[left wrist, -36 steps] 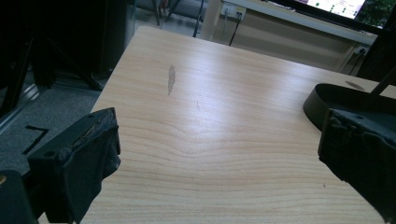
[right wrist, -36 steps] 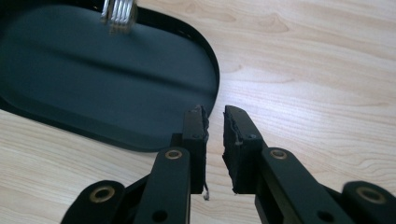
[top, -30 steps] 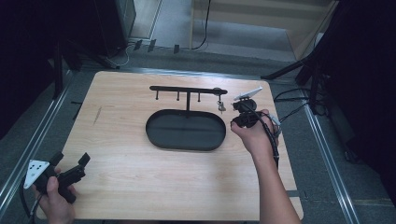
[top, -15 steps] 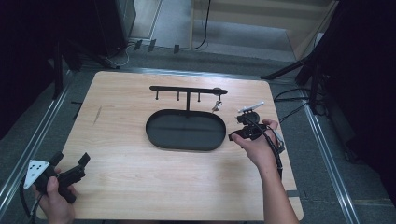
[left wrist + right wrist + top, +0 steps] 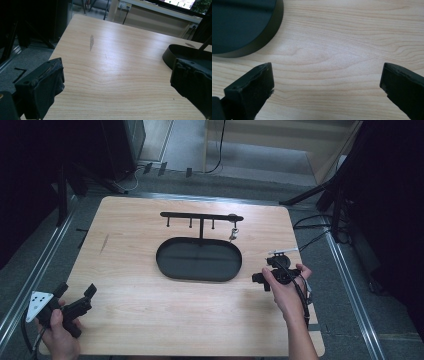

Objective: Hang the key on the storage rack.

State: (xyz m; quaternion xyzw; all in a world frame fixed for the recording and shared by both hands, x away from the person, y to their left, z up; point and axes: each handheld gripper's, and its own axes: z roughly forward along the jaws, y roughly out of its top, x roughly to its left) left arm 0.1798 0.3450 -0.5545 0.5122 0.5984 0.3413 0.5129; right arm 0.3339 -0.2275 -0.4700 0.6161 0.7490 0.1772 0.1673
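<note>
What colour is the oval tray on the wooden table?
The oval tray is black, seen best in the high view.

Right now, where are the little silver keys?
In the high view, the small silver keys hang from the right end of the black metal hook rack, just above the black oval tray.

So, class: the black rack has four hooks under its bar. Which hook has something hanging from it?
The hook at the bar's right end, nearest the right gripper: a small bunch of keys hangs from it above the oval tray. The other three hooks are bare.
</note>
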